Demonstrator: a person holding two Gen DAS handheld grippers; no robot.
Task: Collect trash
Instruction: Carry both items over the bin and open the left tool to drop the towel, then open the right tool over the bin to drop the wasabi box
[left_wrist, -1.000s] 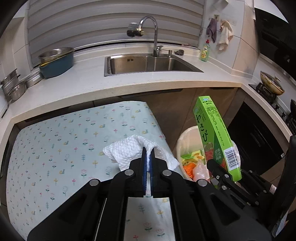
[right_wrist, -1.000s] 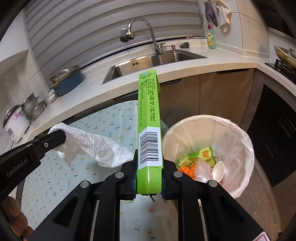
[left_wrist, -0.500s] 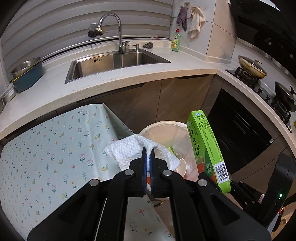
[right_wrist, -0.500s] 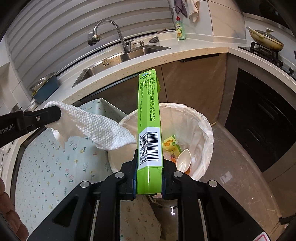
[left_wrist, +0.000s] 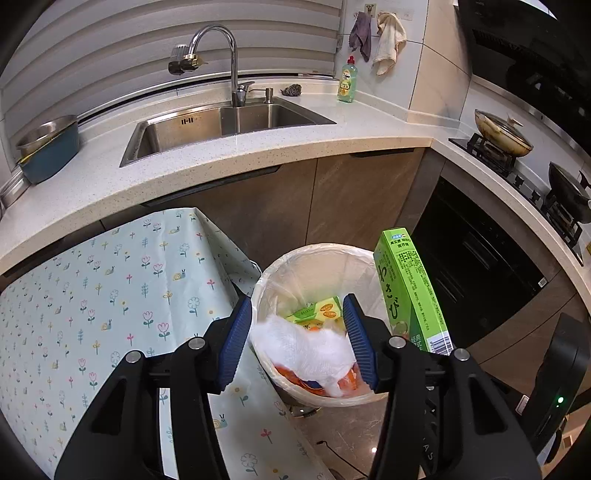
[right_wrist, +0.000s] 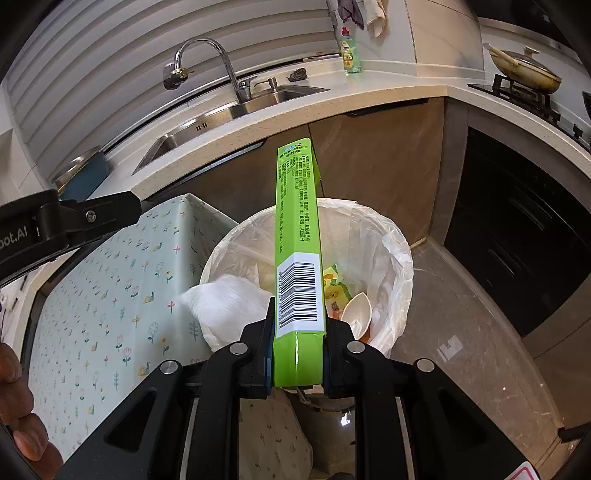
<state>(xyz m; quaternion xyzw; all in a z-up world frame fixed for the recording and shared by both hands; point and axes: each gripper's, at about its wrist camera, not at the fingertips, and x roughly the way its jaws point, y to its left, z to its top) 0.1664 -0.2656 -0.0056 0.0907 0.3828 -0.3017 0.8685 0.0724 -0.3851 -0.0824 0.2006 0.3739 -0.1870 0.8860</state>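
A white paper towel (left_wrist: 306, 350) (right_wrist: 229, 306) is falling, blurred, at the near rim of the lined trash bin (left_wrist: 325, 254) (right_wrist: 391, 236). My left gripper (left_wrist: 299, 343) hangs over that rim with its jaws opening; the towel lies between the blue pads (left_wrist: 236, 339) and they do not press on it. A long green carton (right_wrist: 297, 236) (left_wrist: 406, 291) with a barcode stands upright over the bin, and my right gripper (right_wrist: 297, 362) is shut on its lower end. In the bin lie green packets (left_wrist: 314, 314), orange scraps and a white spoon (right_wrist: 356, 310).
A table with a floral cloth (left_wrist: 110, 295) stands left of the bin. Behind are wooden cabinets (left_wrist: 351, 195), a counter with a steel sink (left_wrist: 221, 125) and tap. A stove with pans (left_wrist: 502, 136) and a dark oven front (left_wrist: 480, 277) are on the right.
Both grippers moved right from above the table to over the bin. The left jaws opened and the paper towel dropped out of them toward the bin. The carton stays gripped.
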